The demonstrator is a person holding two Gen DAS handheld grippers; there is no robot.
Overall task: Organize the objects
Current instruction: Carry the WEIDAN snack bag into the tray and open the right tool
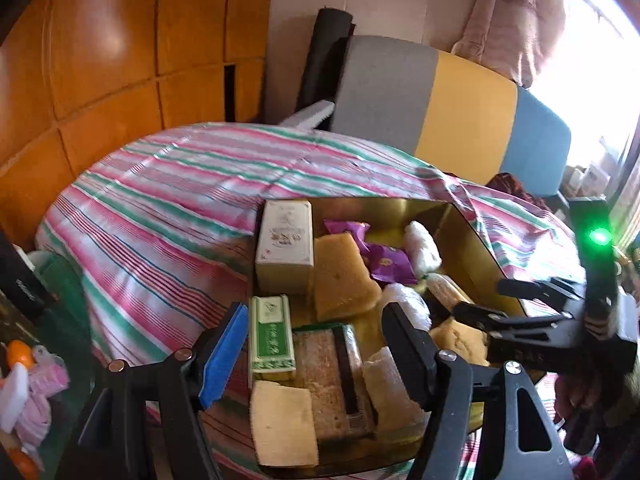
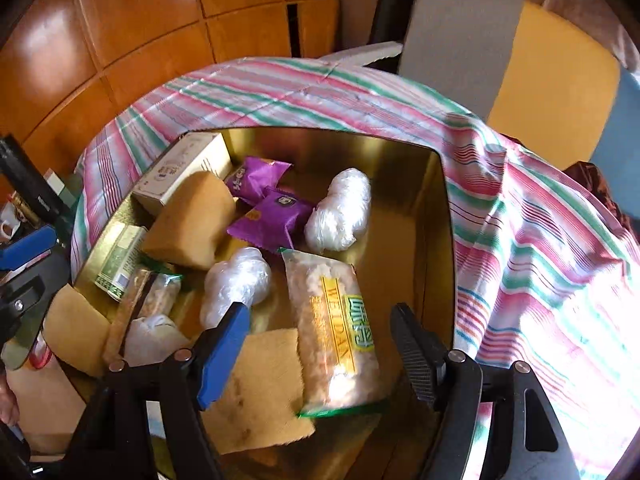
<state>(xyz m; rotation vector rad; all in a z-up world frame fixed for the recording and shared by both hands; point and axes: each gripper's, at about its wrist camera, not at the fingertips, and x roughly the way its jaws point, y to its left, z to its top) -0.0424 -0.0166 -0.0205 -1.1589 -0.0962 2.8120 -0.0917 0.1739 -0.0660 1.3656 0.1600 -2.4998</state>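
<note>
A gold tin (image 1: 460, 232) (image 2: 436, 240) on the striped cloth holds several snacks. My left gripper (image 1: 316, 348) hangs open over its near end, above a small green box (image 1: 272, 336) and a brown snack packet (image 1: 332, 376); neither pad presses on them. My right gripper (image 2: 320, 348) is open too, and a clear packet with a yellow label (image 2: 340, 328) lies in the tin between its fingers, untouched. Further in are a cream box (image 2: 180, 172), purple sachets (image 2: 268, 208), white wrapped bundles (image 2: 340, 208) and tan blocks (image 2: 192, 224). Each gripper also appears in the other's view: the right gripper (image 1: 480, 298), the left gripper (image 2: 20, 280).
The pink, green and white striped cloth (image 1: 168, 208) covers the table. A chair (image 1: 440, 112) with a grey, yellow and blue back stands behind it. Orange wood panelling (image 1: 100, 60) lines the far wall. Small clutter (image 1: 28, 380) sits at the left edge.
</note>
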